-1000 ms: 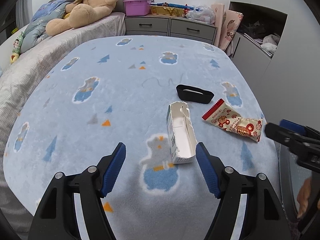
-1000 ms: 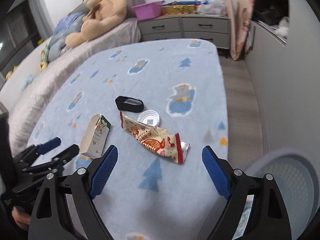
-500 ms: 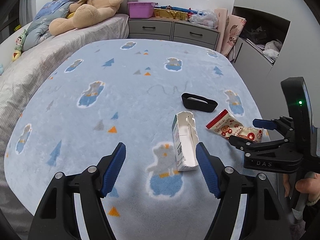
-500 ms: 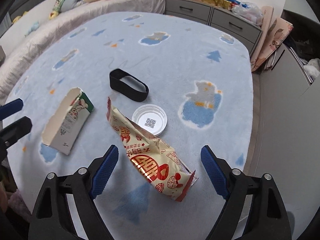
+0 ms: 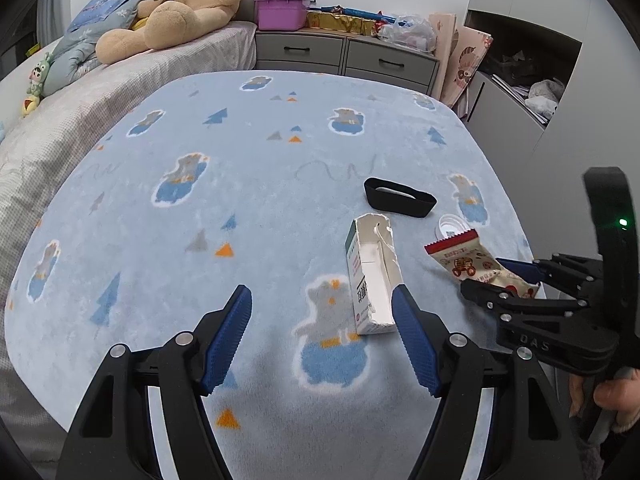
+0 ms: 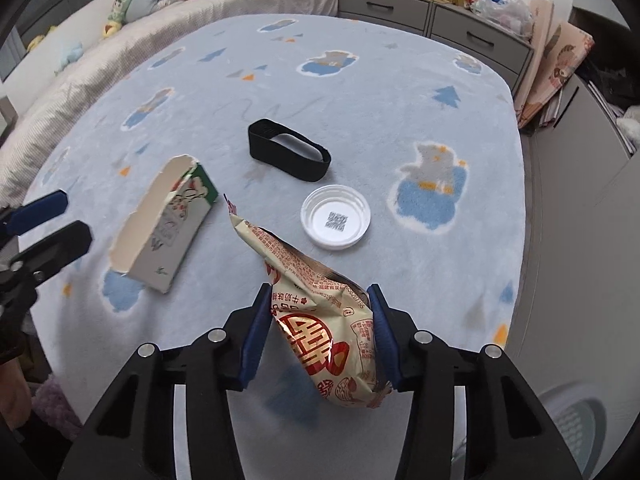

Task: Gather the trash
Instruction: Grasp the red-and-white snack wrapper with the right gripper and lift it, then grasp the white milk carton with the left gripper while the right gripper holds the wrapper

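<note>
A cream and red snack wrapper (image 6: 312,336) lies near the right edge of the blue blanket (image 5: 240,180). My right gripper (image 6: 318,294) is closing its jaws on the wrapper, and both blue pads touch its crumpled sides. The left wrist view shows the same wrapper (image 5: 468,264) and right gripper (image 5: 484,276). A torn white and green carton (image 5: 370,280) lies on its side, just inside the right finger of my open left gripper (image 5: 322,294), which holds nothing. A white round lid (image 6: 335,222) and a black band (image 6: 288,156) lie further back.
The blanket covers a bed with a teddy bear (image 5: 180,12) at the far left. Grey drawers (image 5: 348,56) with clutter stand behind. A white perforated bin (image 6: 580,420) sits on the floor at the right, below the bed edge. A hand (image 5: 616,396) holds the right gripper.
My right gripper came down over the snack wrapper, rolled a little, and narrowed from wide open until its pads touch the wrapper. The left gripper stayed open and almost still.
</note>
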A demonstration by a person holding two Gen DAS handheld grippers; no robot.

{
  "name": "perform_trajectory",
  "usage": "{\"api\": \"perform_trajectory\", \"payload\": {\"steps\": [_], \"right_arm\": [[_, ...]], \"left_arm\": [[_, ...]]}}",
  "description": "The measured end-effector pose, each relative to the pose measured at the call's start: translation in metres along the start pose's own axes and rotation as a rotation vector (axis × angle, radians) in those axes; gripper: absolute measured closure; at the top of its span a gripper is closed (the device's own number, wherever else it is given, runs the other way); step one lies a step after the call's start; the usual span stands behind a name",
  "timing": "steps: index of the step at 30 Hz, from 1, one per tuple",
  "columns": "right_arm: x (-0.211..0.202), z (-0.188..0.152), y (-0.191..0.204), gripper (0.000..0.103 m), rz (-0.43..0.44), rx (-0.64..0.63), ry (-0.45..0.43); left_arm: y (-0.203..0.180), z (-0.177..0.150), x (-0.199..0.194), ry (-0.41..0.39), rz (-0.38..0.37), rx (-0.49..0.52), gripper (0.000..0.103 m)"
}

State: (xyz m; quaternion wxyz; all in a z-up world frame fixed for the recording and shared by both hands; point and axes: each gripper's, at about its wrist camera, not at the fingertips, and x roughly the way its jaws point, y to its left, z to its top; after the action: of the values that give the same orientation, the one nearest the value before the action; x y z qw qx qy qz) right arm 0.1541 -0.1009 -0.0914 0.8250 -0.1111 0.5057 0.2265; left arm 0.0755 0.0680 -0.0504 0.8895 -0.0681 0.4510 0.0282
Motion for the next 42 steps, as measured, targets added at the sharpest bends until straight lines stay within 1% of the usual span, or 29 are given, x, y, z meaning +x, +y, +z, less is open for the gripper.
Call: {"api": "perform_trajectory", "payload": {"steps": [5, 12, 16, 20, 22, 24, 27, 29, 31, 32, 33, 35, 42], "right_arm": [[-0.028, -0.018, -0.003, 0.057, 0.012, 0.136, -0.048], [-0.066, -0.051, -0.007, 0.057, -0.005, 0.301, -0.108], [-0.084, -0.072, -0.006, 0.057, -0.028, 0.358, -0.142], [-0.096, -0.092, -0.003, 0.057, -0.034, 0.410, -0.159], [-0.099, -0.102, -0.003, 0.057, -0.021, 0.441, -0.159], [-0.101, -0.108, -0.003, 0.057, -0.023, 0.455, -0.160], [-0.104, -0.118, -0.004, 0.057, -0.025, 0.480, -0.159], [-0.107, -0.123, -0.007, 0.057, -0.025, 0.503, -0.163], [-0.109, -0.126, -0.008, 0.057, -0.029, 0.514, -0.167], [-0.111, -0.127, -0.009, 0.057, -0.032, 0.517, -0.169], [-0.112, -0.128, -0.009, 0.057, -0.034, 0.518, -0.172], [-0.114, -0.129, -0.010, 0.057, -0.035, 0.523, -0.179], [-0.122, -0.132, -0.010, 0.057, -0.028, 0.532, -0.212]], "left_arm": [[-0.002, -0.001, -0.004, -0.004, -0.022, 0.006, 0.034], [-0.016, 0.002, 0.002, 0.001, -0.056, 0.030, 0.034], [-0.021, 0.004, 0.018, 0.028, -0.057, 0.027, 0.034], [-0.023, 0.006, 0.036, 0.056, -0.061, 0.012, 0.034], [-0.025, 0.007, 0.045, 0.068, -0.056, 0.012, 0.034], [-0.028, 0.007, 0.051, 0.072, -0.054, 0.015, 0.034], [-0.032, 0.006, 0.059, 0.069, -0.033, 0.031, 0.034], [-0.035, 0.006, 0.062, 0.063, -0.018, 0.048, 0.042], [-0.036, 0.006, 0.067, 0.085, -0.027, 0.058, 0.064], [-0.036, 0.005, 0.068, 0.086, -0.016, 0.061, 0.066], [-0.035, 0.005, 0.066, 0.080, -0.016, 0.065, 0.075], [-0.032, 0.005, 0.064, 0.092, -0.056, 0.057, 0.075], [-0.032, -0.003, 0.030, 0.070, -0.105, 0.070, 0.075]]}}
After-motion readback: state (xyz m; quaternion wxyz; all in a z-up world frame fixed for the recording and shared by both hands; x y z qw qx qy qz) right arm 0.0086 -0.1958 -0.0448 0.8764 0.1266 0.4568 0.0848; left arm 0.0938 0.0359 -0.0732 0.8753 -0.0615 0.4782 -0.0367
